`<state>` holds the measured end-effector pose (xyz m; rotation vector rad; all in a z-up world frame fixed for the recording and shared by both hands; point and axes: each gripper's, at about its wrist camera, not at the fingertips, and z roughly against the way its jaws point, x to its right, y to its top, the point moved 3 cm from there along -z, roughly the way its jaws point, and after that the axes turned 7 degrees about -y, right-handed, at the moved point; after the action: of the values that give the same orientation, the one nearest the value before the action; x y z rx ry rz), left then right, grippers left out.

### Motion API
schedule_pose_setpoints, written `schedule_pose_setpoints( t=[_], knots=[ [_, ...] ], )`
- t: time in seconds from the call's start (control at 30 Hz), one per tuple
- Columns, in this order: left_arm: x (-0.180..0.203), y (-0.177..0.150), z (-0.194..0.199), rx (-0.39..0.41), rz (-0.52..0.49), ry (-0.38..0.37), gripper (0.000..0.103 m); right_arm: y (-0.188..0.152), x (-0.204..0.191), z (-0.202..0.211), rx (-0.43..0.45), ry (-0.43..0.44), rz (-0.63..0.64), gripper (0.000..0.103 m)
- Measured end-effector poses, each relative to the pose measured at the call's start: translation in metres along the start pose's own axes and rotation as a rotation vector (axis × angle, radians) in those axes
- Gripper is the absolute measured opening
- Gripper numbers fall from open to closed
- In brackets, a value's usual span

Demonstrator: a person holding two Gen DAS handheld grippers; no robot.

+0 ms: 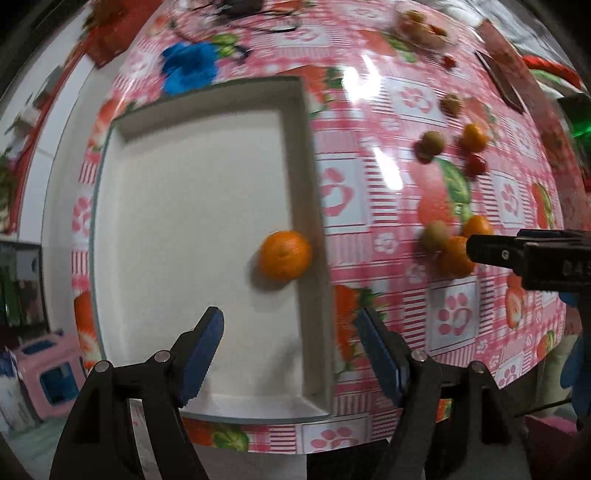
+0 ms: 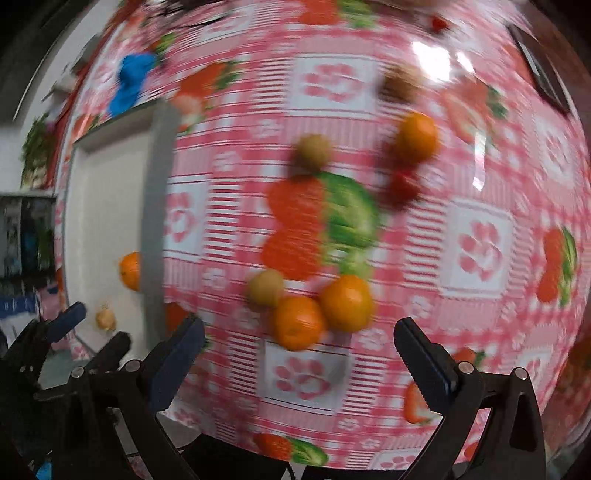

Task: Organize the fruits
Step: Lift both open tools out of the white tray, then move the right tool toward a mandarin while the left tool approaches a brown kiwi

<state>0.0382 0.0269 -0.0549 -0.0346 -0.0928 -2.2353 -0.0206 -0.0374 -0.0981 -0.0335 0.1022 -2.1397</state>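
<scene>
A white tray (image 1: pixel 207 229) lies on the table; one orange (image 1: pixel 284 254) sits in it by its right wall. My left gripper (image 1: pixel 290 347) is open and empty above the tray's near right corner. The tray (image 2: pixel 107 221) and that orange (image 2: pixel 130 270) show at the left of the right wrist view, with a small pale fruit (image 2: pixel 105 318) nearby. My right gripper (image 2: pixel 299 354) is open and empty, just short of two oranges (image 2: pixel 298 322) (image 2: pixel 346 302) and a green-brown fruit (image 2: pixel 266 287). It shows in the left wrist view (image 1: pixel 476 250) too.
More loose fruit lies farther back: an orange (image 2: pixel 419 137), a green-brown fruit (image 2: pixel 314 152), a red one (image 2: pixel 402 186) and a brown one (image 2: pixel 400 84). A blue cloth (image 1: pixel 190 66) lies behind the tray. A plate of fruit (image 1: pixel 424 27) stands at the far right.
</scene>
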Motion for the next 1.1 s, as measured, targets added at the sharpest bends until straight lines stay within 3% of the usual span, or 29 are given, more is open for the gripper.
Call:
schedule_pose_setpoints(
  t=[0.37,0.47,0.57,0.83,1.1],
  knots=[
    [0.046,-0.004,-0.006,0.001,-0.118,-0.008,0.078,-0.029,0.077,-0.014,-0.047,-0.002,-0.160,0.103],
    [0.049,-0.001,-0.009,-0.003,-0.123,-0.008,0.078,-0.023,0.095,-0.012,-0.046,0.003,-0.177,0.103],
    [0.047,0.006,-0.015,-0.008,-0.121,-0.006,0.078,0.005,0.108,-0.007,-0.046,0.008,-0.192,0.103],
    [0.045,0.002,-0.018,-0.025,-0.109,-0.001,0.078,0.050,0.092,-0.014,-0.062,0.007,-0.179,0.103],
    [0.046,0.003,-0.017,-0.023,-0.113,-0.006,0.078,0.050,0.085,-0.020,-0.076,-0.041,-0.153,0.103]
  ],
)
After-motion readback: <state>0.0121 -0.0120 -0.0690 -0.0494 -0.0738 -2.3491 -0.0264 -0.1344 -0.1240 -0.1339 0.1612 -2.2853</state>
